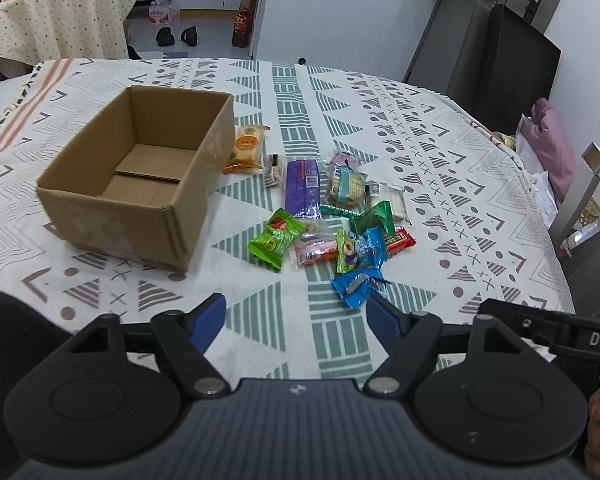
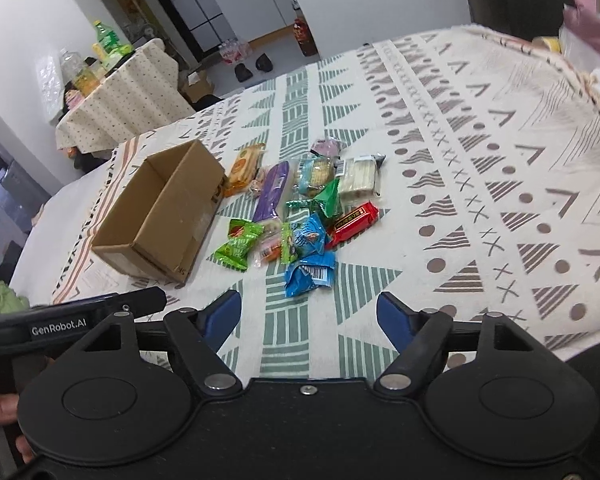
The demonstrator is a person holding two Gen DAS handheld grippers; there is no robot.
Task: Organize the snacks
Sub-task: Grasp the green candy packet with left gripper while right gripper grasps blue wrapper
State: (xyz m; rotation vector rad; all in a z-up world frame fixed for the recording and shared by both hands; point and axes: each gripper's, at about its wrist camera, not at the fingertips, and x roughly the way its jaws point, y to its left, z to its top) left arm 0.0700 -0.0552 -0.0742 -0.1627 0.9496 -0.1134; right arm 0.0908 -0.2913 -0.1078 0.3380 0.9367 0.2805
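Both claws, the left gripper point(image 1: 296, 314) and the right gripper point(image 2: 308, 312), hover with jaws spread wide and empty over the patterned cloth point(image 1: 440, 184). Only the left view looks down into the bare cardboard box point(image 1: 140, 176); the right view sees just its outer wall. Snacks point(image 1: 324, 220) lie heaped at the box's 3 o'clock, a blue packet point(image 1: 358, 284) nearest the claws, with open cloth between.

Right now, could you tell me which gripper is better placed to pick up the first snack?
Probably the right gripper: open, with the blue packet just ahead between its fingers. The left gripper is open too, but that packet sits toward its right finger.
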